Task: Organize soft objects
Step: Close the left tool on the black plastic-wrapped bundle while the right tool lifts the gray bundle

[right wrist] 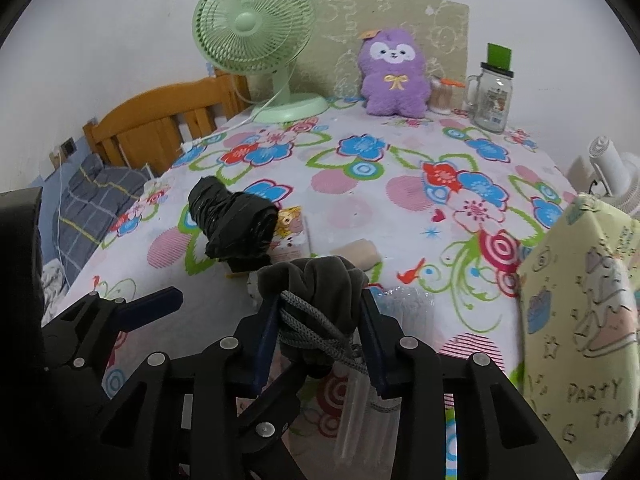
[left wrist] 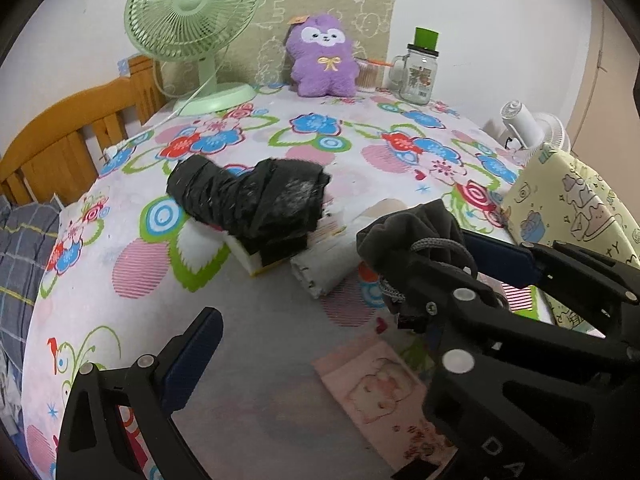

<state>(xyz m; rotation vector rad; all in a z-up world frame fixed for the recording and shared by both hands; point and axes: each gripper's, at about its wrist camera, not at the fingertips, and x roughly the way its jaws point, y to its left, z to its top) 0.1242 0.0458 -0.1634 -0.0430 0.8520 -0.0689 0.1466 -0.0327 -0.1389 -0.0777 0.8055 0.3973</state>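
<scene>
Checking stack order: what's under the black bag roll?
The black bag roll lies on a white sponge block with a dark and yellow edge. Behind it, a pink printed packet shows partly. The rest beneath is covered.

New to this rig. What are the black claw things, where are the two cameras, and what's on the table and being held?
No robot here: a person holds one pair of black tongs in each hand, with a fisheye camera on each looking along the fingers. In the right wrist view, the right tongs pinch a dark grey drawstring fabric pouch. The left tongs stand open, empty. On the floral tablecloth lie a black plastic-wrapped roll and a small white roll; at the back stand a green desk fan, a purple plush toy and a glass jar mug.
</scene>
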